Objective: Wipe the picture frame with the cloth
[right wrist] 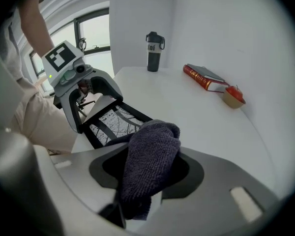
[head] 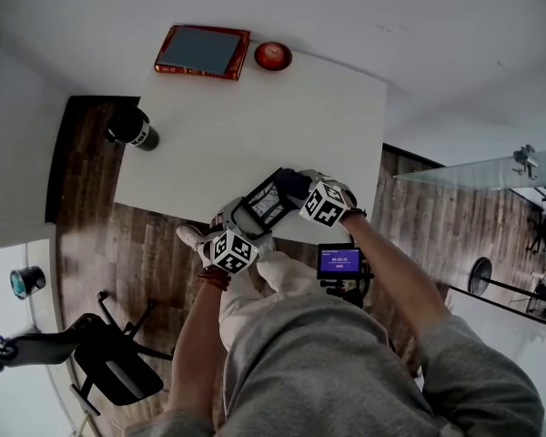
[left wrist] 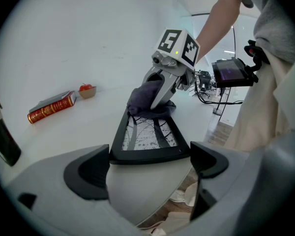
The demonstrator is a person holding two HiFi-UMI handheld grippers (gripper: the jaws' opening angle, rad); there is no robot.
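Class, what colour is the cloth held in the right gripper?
Dark greyish purple; the cloth shows best in the right gripper view.

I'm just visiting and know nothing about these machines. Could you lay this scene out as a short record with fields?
Setting: white table, person working at its near edge
Left gripper: shut on the near edge of the picture frame
Right gripper: shut on the dark cloth, which rests on the frame's far end
Also on table: red book, small red bowl, black bottle
Stage: cloth on frame, wiping position
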